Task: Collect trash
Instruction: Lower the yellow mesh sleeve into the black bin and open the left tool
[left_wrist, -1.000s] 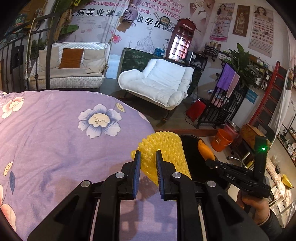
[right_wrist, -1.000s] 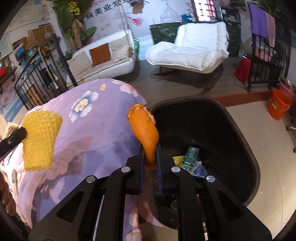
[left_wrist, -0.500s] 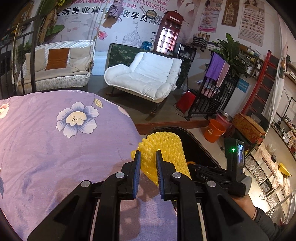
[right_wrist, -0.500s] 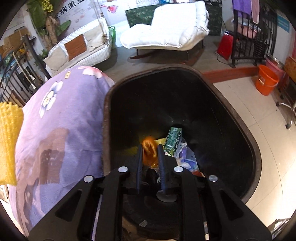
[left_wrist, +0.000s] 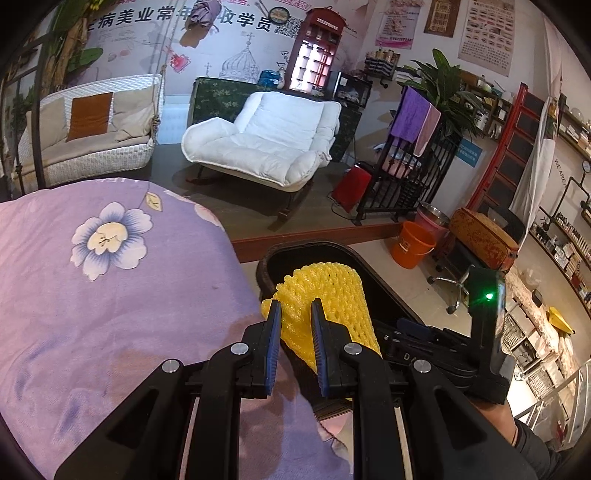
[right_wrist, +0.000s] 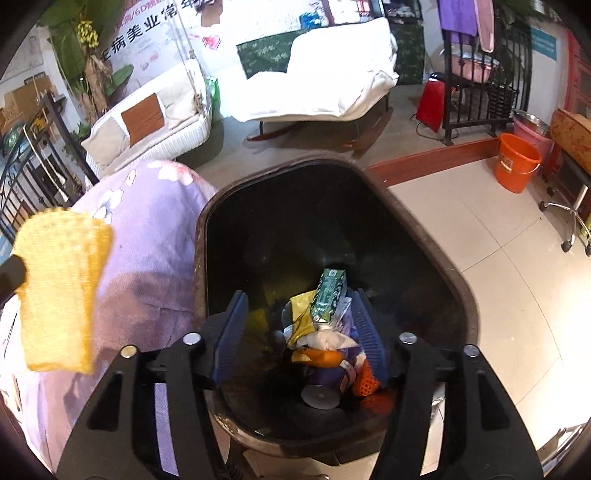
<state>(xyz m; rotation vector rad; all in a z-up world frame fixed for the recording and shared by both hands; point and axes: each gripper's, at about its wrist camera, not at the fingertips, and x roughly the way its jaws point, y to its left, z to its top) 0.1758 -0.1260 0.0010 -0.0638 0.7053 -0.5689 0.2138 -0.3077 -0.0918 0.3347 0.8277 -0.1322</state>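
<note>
My left gripper (left_wrist: 295, 314) is shut on a yellow foam fruit net (left_wrist: 325, 291) and holds it at the near rim of a black trash bin (left_wrist: 303, 246). The net (right_wrist: 59, 288) also shows at the left of the right wrist view, above the cloth. My right gripper (right_wrist: 300, 299) hangs over the open bin (right_wrist: 201, 258); its jaws are opening and nothing is between them. An orange peel (right_wrist: 321, 356) lies in the bin among wrappers and a green carton (right_wrist: 328, 291).
A purple flowered cloth (left_wrist: 92, 295) covers the surface left of the bin. On the tiled floor beyond stand an orange bucket (left_wrist: 412, 245), a white armchair (left_wrist: 266, 147) and a black metal rack (left_wrist: 402, 184). The right tool's black housing (left_wrist: 484, 325) sits right of the net.
My right gripper swung from the cloth's edge to over the bin and opened; the orange peel dropped in. My left gripper carried the yellow net toward the bin.
</note>
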